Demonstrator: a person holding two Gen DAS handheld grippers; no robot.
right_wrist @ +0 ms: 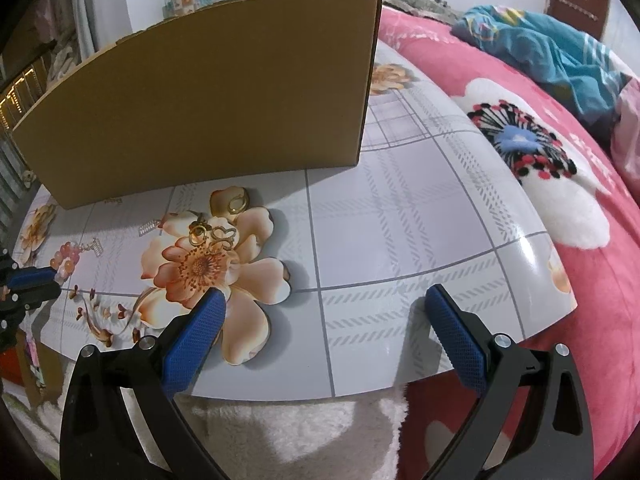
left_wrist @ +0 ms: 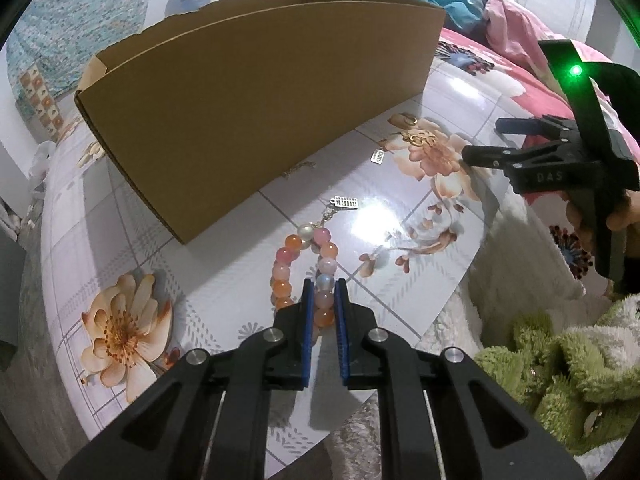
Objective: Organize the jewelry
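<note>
Fingers [left_wrist: 307,320] of our left gripper [left_wrist: 324,286] are almost together, and between their blue pads we see the right strand of the bracelet [left_wrist: 304,268]. The pads press on two or three beads near the bottom of the loop, so we hold it there. The other beads, orange, pink and white, lie on the board [left_wrist: 208,280] in front of the fingertips. At the far end of the loop, a short chain goes to a small silver charm [left_wrist: 346,202].

Our right gripper [right_wrist: 324,304] has its fingers wide apart, and nothing is between them. It hangs over the near edge of the board, above the big printed flower. Beyond its left finger [right_wrist: 192,340], on that flower, lie several gold pieces [right_wrist: 212,234], and a little further one gold ring [right_wrist: 236,204]. Another silver charm [right_wrist: 147,227] lies to the left of them.

Behind all the jewelry stands the box [left_wrist: 256,100], with its brown wall toward us. The bracelet is near the box's corner, but apart from it.
</note>
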